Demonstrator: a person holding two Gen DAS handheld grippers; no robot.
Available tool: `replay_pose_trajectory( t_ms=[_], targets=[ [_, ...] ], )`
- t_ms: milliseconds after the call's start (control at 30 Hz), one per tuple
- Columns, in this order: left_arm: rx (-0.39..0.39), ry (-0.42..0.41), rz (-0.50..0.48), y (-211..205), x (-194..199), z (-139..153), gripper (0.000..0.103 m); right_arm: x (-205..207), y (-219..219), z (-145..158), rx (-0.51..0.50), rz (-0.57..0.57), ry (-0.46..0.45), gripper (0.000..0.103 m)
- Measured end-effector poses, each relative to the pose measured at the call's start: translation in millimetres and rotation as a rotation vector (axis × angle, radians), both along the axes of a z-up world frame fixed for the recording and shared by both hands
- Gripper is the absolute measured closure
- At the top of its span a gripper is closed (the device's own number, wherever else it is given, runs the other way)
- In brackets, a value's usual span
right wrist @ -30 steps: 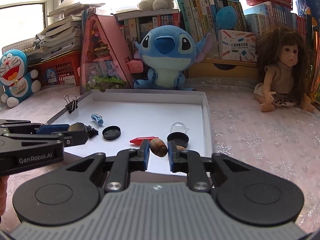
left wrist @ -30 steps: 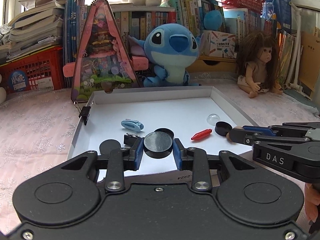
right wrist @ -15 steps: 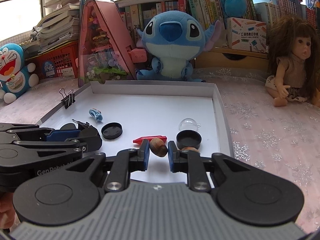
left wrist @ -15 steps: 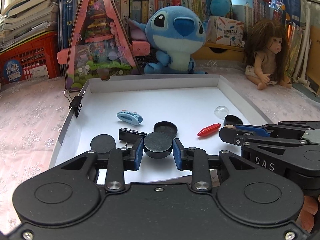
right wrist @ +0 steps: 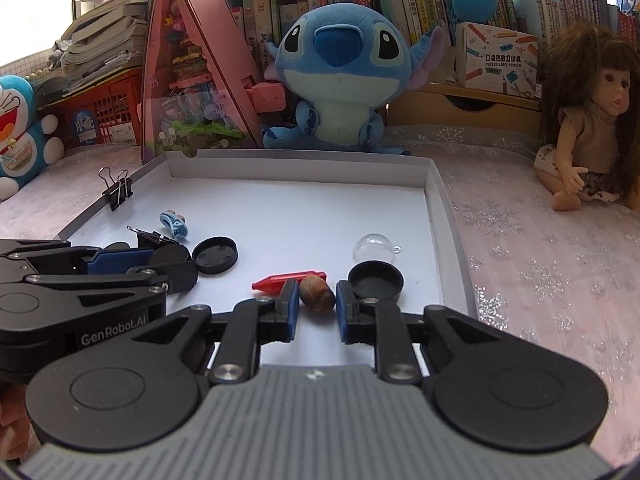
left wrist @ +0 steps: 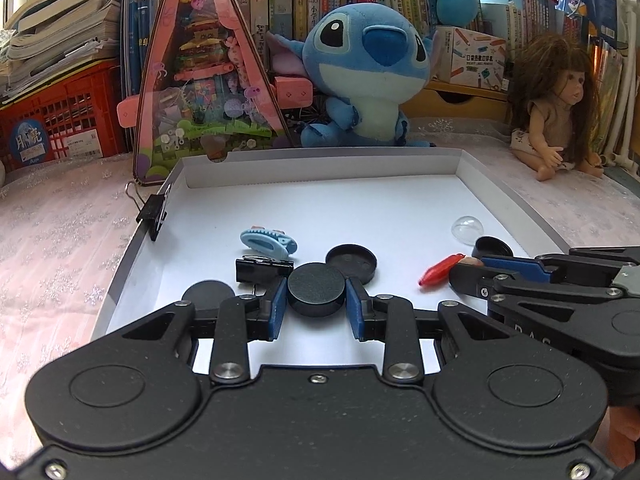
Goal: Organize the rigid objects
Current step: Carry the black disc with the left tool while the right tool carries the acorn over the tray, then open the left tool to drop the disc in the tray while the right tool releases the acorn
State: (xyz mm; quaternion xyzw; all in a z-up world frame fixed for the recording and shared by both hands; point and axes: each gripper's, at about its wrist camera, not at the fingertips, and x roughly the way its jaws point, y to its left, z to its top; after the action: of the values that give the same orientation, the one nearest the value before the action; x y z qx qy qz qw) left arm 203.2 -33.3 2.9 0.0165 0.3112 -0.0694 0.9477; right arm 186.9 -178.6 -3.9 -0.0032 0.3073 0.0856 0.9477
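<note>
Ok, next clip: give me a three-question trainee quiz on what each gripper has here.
1. True or false: the left gripper is closed on the round black plastic cap.
2. What sits between the right gripper's fingers: A red crayon-shaped piece, B brown oval nut, C clear plastic dome?
3. Where is the black binder clip with upright wire handles?

Key: 1 true. 2 B, though full contact on both sides is unclear. 3 Clipped on the left wall of the white shallow cardboard tray.
</note>
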Motion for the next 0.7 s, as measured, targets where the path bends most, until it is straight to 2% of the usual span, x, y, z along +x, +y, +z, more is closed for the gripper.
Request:
replay_pose_trajectory(
  t_ms=[267, 467, 533, 567, 600, 633, 700],
  targets=[
    [0.007, -0.005, 0.021, -3, 12, -1, 0.073, 9, 3, -1, -0.017, 0.002, -0.001, 0.079],
    [0.006, -0.003, 0.053, -4, 25, -1, 0.072, 20, 5, -2, -0.024, 0.014, -0.001, 0.075],
    [-0.008, 0.002, 0.055, -2, 23, 1, 0.072, 20, 2, 0, 0.006, 0.009, 0.005, 0.069],
    [-0.009, -0.001, 0.046, -1, 21, 2, 0.068, 19, 0, 1, 0.017, 0.010, 0.004, 0.066],
    [-0.006, -0.007, 0.039, -1, 19, 3, 0.065, 17, -1, 2, 0.024, 0.017, 0.002, 0.056],
    [0.002, -0.015, 0.035, -1, 16, 5, 0.059, 14, -2, 4, 0.027, 0.023, -0.005, 0.056],
    [0.018, -0.025, 0.032, 0, 11, 7, 0.055, 9, -4, 7, 0.026, 0.032, -0.013, 0.054]
  ],
)
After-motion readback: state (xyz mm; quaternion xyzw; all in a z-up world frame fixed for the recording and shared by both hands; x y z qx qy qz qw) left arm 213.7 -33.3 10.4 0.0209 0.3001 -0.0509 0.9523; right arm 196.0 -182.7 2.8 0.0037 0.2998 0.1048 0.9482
